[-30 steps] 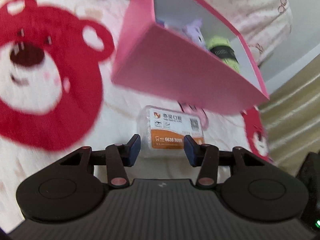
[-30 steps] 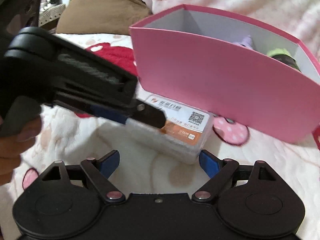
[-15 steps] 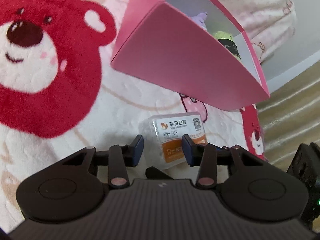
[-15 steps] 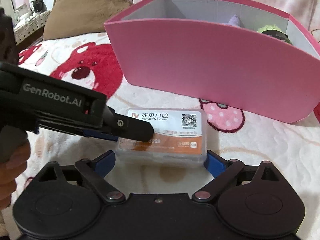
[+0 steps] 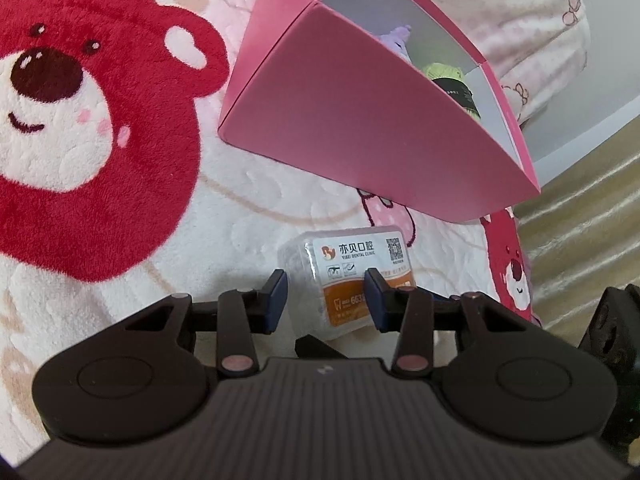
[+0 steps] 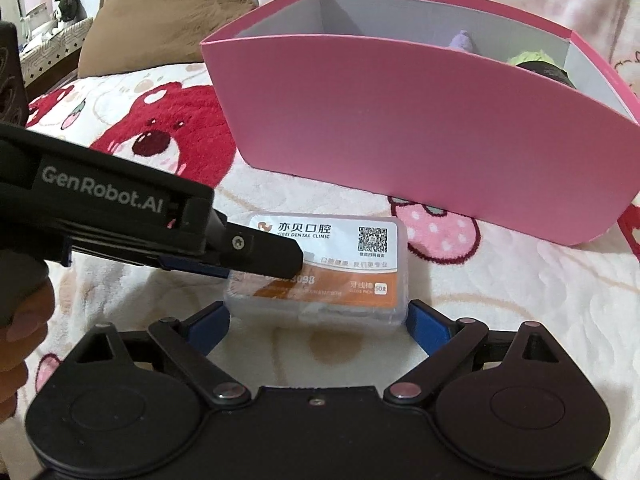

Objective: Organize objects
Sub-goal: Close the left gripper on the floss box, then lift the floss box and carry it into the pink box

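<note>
Floss-pick box (image 6: 352,268): pinched endwise in left tongs (image 5: 326,294); right tongs (image 6: 316,320) just opened, astride it, ungripping. Risk: shallow end-grip slips, box drops onto bed (image 6: 520,300).

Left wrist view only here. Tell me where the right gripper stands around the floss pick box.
Observer: The right gripper is open. Its jaws have just been opening, and the near edge of the floss pick box sits between its tips.
Operator: Report my left gripper from that side.
Observer: On the left gripper, one of the fingers lies over the box's label. I cannot tell whether it is gripping.
Operator: Say what is behind the pink box.
Observer: A brown cushion lies beyond the pink box, to its left.
</note>
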Demonstrator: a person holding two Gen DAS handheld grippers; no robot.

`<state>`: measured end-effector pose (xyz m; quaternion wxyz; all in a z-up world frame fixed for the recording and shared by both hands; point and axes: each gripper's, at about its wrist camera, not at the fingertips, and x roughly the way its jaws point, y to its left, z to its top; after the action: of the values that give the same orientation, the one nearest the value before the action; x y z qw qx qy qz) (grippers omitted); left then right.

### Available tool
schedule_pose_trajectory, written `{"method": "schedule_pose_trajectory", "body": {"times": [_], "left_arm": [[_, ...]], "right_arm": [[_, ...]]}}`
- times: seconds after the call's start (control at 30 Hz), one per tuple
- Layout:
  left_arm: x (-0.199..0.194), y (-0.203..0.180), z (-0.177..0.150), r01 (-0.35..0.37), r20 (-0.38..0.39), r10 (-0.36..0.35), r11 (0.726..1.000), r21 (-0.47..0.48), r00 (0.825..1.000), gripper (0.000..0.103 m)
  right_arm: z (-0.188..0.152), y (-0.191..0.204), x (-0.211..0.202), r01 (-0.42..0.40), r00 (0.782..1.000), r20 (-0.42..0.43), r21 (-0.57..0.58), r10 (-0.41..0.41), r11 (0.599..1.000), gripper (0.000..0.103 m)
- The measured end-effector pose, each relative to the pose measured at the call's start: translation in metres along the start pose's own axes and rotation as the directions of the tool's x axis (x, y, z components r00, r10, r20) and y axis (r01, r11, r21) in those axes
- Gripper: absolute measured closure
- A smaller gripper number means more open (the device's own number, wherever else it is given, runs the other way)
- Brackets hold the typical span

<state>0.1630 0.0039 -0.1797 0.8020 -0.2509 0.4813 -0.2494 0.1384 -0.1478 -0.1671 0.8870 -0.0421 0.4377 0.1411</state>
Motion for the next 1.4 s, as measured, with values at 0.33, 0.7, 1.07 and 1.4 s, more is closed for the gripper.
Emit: {"method": "schedule_pose_trajectory", "body": {"times": [0.33,0.7,1.07,1.4], "left_arm": [[-0.016,-0.013,-0.008,-0.007,-0.012,0.008,0.999,0.051,1.000,0.063],[-0.075,-0.049,-0.013,0.032,0.037,-0.037,0.991,0.132,0.999,0.063],[-0.130,-0.108,0.018,0.010,0.111,-0.037,0.972,0.233,0.993,0.062],[-0.126,-0.149,0.106,-0.083,0.107,0.058,0.966,0.245,0.993,0.062]], "right_arm": [[-0.003,0.006,-0.019,-0.003,1.000,0.024,0.007,0.003,1.000,0.010],[0.002,0.024,-0.082,0.012,0.992,0.123,-0.003,-0.012,1.000,0.010],[0.042,0.029,-0.144,0.054,0.968,0.248,-0.072,-0.035,0.996,0.010],[0.126,-0.006,-0.149,-0.018,0.966,0.255,-0.074,0.036,0.997,0.010]]}}
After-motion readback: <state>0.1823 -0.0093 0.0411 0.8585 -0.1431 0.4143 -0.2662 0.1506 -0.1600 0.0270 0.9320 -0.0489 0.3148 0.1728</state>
